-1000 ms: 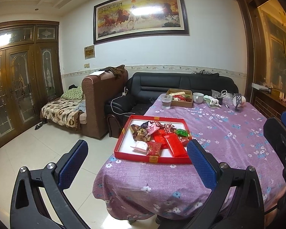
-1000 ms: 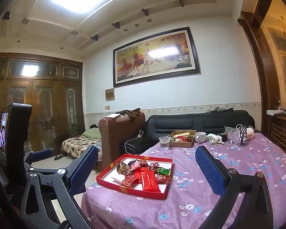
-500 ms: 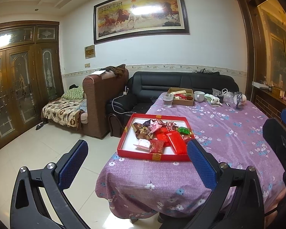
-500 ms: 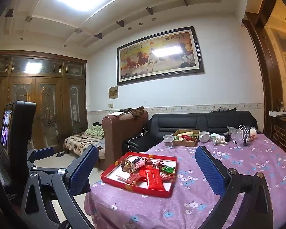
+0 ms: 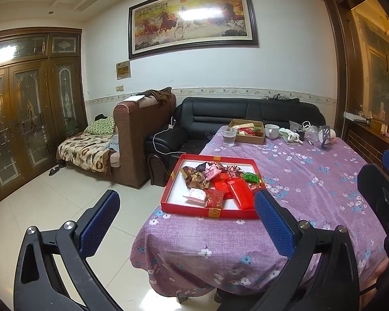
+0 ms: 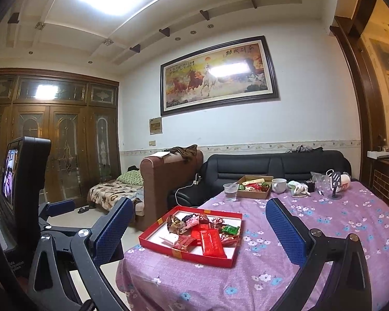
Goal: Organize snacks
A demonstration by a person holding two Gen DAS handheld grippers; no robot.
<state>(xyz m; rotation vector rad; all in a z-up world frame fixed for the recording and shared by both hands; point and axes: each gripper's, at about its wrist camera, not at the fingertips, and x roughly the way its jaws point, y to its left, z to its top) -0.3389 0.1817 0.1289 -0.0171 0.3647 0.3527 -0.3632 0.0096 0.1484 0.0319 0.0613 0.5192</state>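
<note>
A red tray (image 5: 186, 208) with a white floor holds a pile of wrapped snacks (image 5: 220, 184) near the table's near-left corner; it also shows in the right wrist view (image 6: 184, 250). A brown cardboard box (image 5: 246, 131) with more snacks stands at the table's far end, also in the right wrist view (image 6: 255, 187). My left gripper (image 5: 186, 220) is open and empty, in the air short of the table. My right gripper (image 6: 198, 229) is open and empty, also back from the table. The left gripper's body (image 6: 26, 189) shows at the left of the right wrist view.
The table has a purple flowered cloth (image 5: 311, 181). At its far end stand a clear plastic cup (image 5: 229, 136), a white mug (image 5: 271, 131) and small clutter (image 5: 311, 134). A brown armchair (image 5: 142, 140) and a black sofa (image 5: 246, 114) stand behind. Tiled floor (image 5: 51, 199) lies to the left.
Both grippers have drawn back from the table and tilted slightly upward, so the tray looks smaller and farther off. Both stay open.
</note>
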